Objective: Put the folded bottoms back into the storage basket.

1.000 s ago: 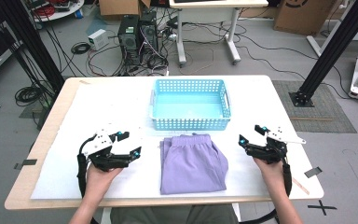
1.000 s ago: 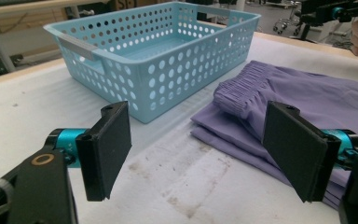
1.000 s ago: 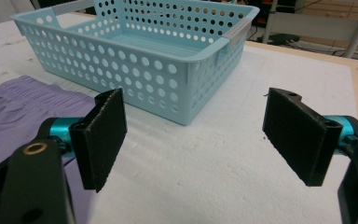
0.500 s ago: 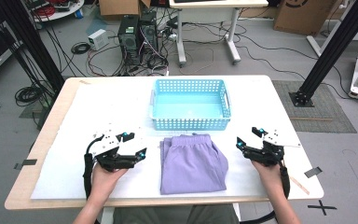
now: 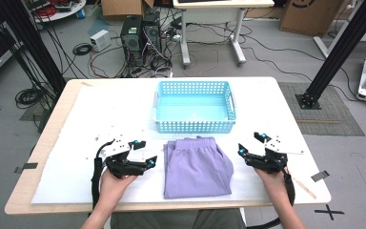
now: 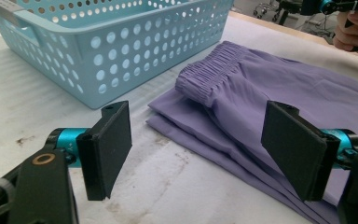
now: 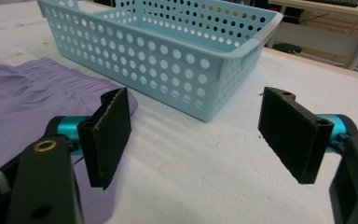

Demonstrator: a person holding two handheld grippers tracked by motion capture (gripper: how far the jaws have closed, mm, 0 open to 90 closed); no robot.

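Observation:
Folded purple shorts (image 5: 196, 166) lie on the white table cover near the front edge, their elastic waistband toward the light blue perforated basket (image 5: 194, 125) behind them. My left gripper (image 5: 145, 153) hovers just left of the shorts, open, nothing between its jaws. In the left gripper view the shorts (image 6: 261, 102) lie ahead beyond the left gripper (image 6: 200, 149), with the basket (image 6: 121, 51) at upper left. My right gripper (image 5: 251, 144) stands open just right of the shorts. The right gripper view has the right gripper (image 7: 193, 137) open over bare cover, the shorts (image 7: 23, 107) at left and the basket (image 7: 168, 56) ahead.
The basket holds nothing. The white cover (image 5: 100, 109) spans the wooden table (image 5: 28, 200). Computer towers (image 5: 140, 33), cables and a white desk stand on the floor beyond the far edge. Black frame posts (image 5: 343, 52) flank the table.
My left gripper has slid right toward the shorts' left edge, still open. The right gripper has hardly moved.

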